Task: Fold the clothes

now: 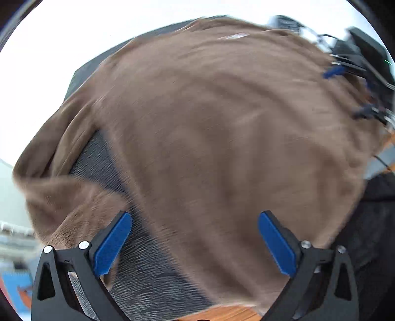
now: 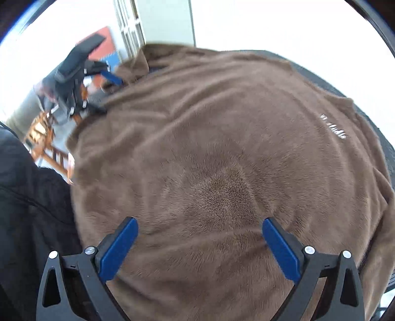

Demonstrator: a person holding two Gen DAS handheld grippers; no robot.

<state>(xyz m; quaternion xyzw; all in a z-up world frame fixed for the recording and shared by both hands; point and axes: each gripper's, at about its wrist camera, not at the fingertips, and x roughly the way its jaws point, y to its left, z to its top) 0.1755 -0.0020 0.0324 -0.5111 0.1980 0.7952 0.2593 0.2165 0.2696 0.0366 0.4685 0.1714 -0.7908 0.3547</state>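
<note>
A brown fleece garment (image 1: 209, 118) lies spread over a dark grey ribbed surface (image 1: 145, 271), with small white lettering (image 2: 333, 128) near its far right side. My left gripper (image 1: 195, 219) hovers open above the garment's near left part, where a sleeve (image 1: 61, 197) is folded back. My right gripper (image 2: 200, 224) is open too, just above the middle of the fleece (image 2: 217, 158), nothing between its blue pads (image 2: 280, 249). In the right wrist view the left gripper (image 2: 108, 91) shows at the garment's far left edge. The right gripper (image 1: 353, 91) appears blurred at the left wrist view's upper right.
A person's black clothing (image 2: 29, 210) fills the near left of the right wrist view. Orange wooden furniture (image 2: 47, 138), red and blue floor mats (image 2: 108, 49) and a white door (image 2: 158, 22) lie beyond. An orange wood strip (image 1: 229, 312) shows at the near edge.
</note>
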